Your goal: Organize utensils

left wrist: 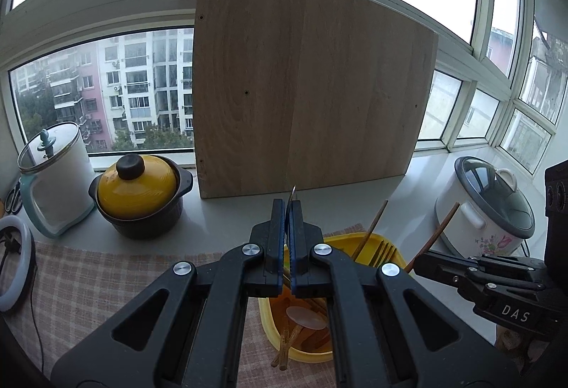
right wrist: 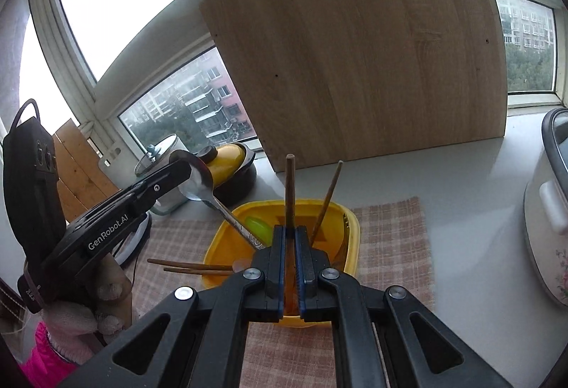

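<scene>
A yellow tub (right wrist: pixel 351 221) (left wrist: pixel 277 331) sits on a checked cloth with chopsticks, a fork (left wrist: pixel 383 251) and a green item (right wrist: pixel 259 228) in it. My left gripper (left wrist: pixel 288 207) (right wrist: pixel 183 168) is shut on the bowl of a metal spoon (right wrist: pixel 198 182). The spoon's handle slants down into the tub. In the left wrist view the spoon (left wrist: pixel 293 192) shows only edge-on. My right gripper (right wrist: pixel 290 231) (left wrist: pixel 420 260) is shut on a brown chopstick (right wrist: pixel 289 189) (left wrist: pixel 440 231) that stands upright over the tub. Another chopstick (right wrist: pixel 328 200) leans inside. Two chopsticks (right wrist: pixel 188 265) poke out over the tub's left rim.
A large wooden board (left wrist: pixel 305 86) leans against the window behind the tub. A yellow-lidded black pot (left wrist: pixel 138 196) and a white jar (left wrist: pixel 56 175) stand at left, a rice cooker (left wrist: pixel 486 207) at right. A gloved hand (right wrist: pixel 71 317) grips the left tool.
</scene>
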A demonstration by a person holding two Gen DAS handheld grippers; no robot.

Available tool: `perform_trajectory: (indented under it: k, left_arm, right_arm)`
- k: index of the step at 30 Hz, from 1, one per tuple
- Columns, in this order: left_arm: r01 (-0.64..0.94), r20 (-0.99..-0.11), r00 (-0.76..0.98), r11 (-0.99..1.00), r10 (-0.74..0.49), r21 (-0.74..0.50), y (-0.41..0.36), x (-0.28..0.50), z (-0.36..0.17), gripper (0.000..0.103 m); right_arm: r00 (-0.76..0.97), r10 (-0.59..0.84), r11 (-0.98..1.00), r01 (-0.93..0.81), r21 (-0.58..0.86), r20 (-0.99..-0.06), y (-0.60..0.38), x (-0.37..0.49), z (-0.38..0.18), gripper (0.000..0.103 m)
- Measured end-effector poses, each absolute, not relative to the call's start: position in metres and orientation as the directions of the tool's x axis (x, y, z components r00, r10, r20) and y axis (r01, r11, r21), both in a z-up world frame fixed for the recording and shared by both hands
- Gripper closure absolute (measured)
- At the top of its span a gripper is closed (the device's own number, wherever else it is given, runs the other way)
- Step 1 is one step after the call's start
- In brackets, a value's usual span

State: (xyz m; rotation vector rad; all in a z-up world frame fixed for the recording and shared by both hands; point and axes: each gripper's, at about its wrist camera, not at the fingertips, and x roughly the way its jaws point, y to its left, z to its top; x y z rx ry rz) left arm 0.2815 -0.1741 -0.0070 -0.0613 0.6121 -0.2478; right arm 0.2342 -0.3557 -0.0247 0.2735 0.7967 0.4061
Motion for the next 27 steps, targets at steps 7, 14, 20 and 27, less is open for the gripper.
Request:
perform_trajectory:
  k: [7,14,20,27]
  left_arm:
    - [0.221,-0.572,0.779,0.966,-0.257,-0.134,-0.177,0.284,-0.01,0.103]
    - [0.228,-0.582,0.763,0.96,-0.281,-0.164,-0.173,0.284,-0.011,0.089]
    - [0.218,-0.562,0.78,0.961,-0.275,-0.169,-0.166,0.274,-0.003,0.061]
    - [0.189,-0.546,0.796,0.965,-0.26,-0.183,-0.15,0.255,0.006,0.06]
  right_arm:
    - [0.607,0.44,0.897,-0.256,0.361,-0.662,-0.349,0.231,-0.035,0.1]
    - [0.599,0.418,0.908,-0.272,0.317,-0.683,-0.342,0.227,-0.037,0.085]
    - [0.628,0.364,0.93,-0.286,0.232,-0.688,-0.336,0.215,-0.034,0.053]
    - [0.679,0.321,0.943,-0.291,0.159,-0.66,-0.335,0.191,-0.019,0.025]
